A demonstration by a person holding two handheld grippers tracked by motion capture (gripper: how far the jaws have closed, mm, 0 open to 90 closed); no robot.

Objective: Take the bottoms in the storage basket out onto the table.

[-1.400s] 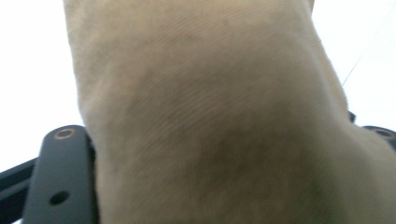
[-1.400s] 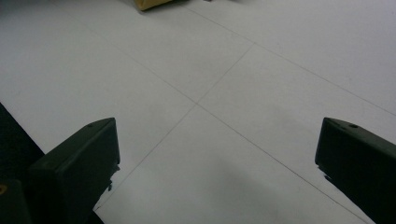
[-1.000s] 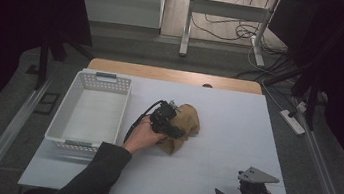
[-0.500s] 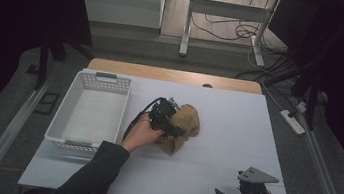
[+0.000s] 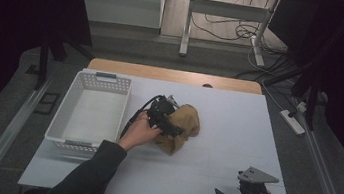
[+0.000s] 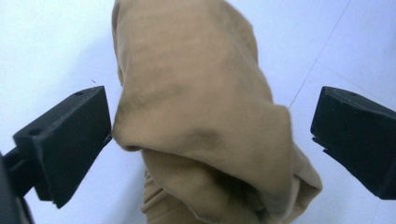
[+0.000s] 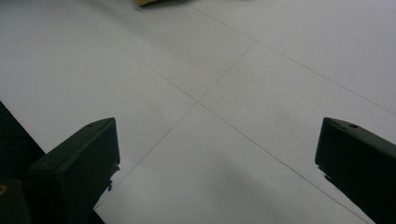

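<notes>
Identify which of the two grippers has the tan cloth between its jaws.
The left gripper: its open jaws straddle the crumpled tan cloth. The right gripper has bare white table between its jaws.

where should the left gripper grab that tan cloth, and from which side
Grip the raised fold of the tan cloth from above. The left gripper already has its open jaws on either side of that bunched ridge, which stands proud of the table, so closing there should catch several layers.

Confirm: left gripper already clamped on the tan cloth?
No: in the left gripper view the left gripper has its jaws spread wide on either side of the tan cloth, a gap showing at the right jaw.
</notes>
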